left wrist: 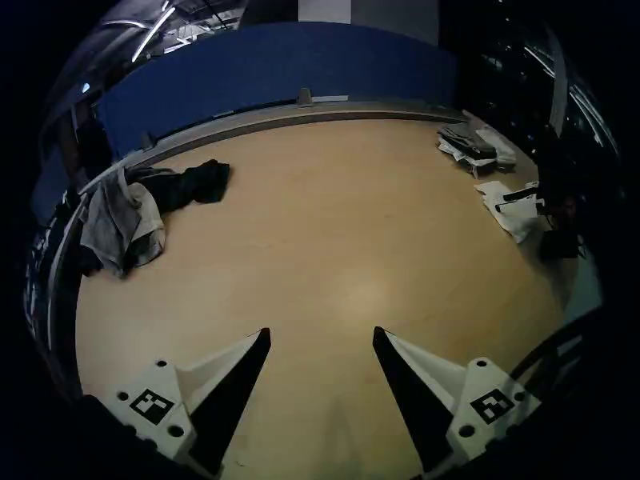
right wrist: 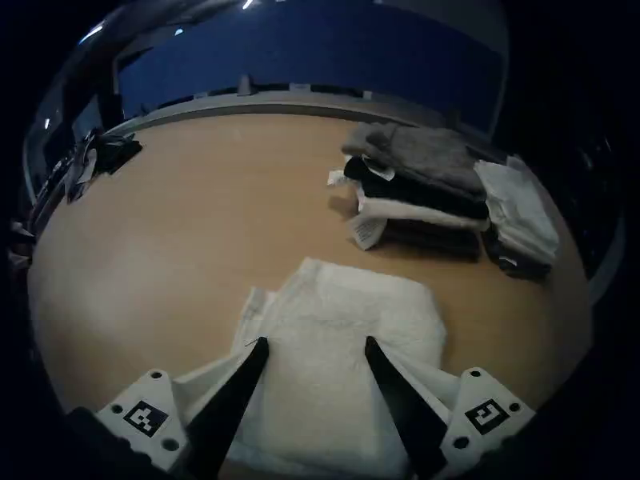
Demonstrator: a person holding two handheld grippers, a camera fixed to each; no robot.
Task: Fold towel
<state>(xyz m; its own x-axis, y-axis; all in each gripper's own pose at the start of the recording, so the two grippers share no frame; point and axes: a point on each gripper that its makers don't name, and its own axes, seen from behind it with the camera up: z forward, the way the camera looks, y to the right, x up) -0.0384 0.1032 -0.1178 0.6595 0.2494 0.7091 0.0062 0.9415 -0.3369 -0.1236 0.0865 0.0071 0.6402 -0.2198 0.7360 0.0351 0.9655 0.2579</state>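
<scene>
A folded white towel [right wrist: 352, 336] lies flat on the wooden table [right wrist: 184, 216] in the right gripper view, directly under and ahead of my right gripper [right wrist: 315, 342]. That gripper stands open, its two fingers spread above the towel's near part. In the left gripper view my left gripper [left wrist: 322, 332] is open over bare tabletop with nothing between its fingers. Far to its right lies the white towel [left wrist: 512, 210], seen small near the table edge.
A stack of folded towels [right wrist: 436, 188], grey, black and white, sits behind the white towel at the right. A heap of unfolded grey and dark cloths [left wrist: 144, 212] lies at the table's far left. A blue partition [left wrist: 272, 72] runs along the back edge.
</scene>
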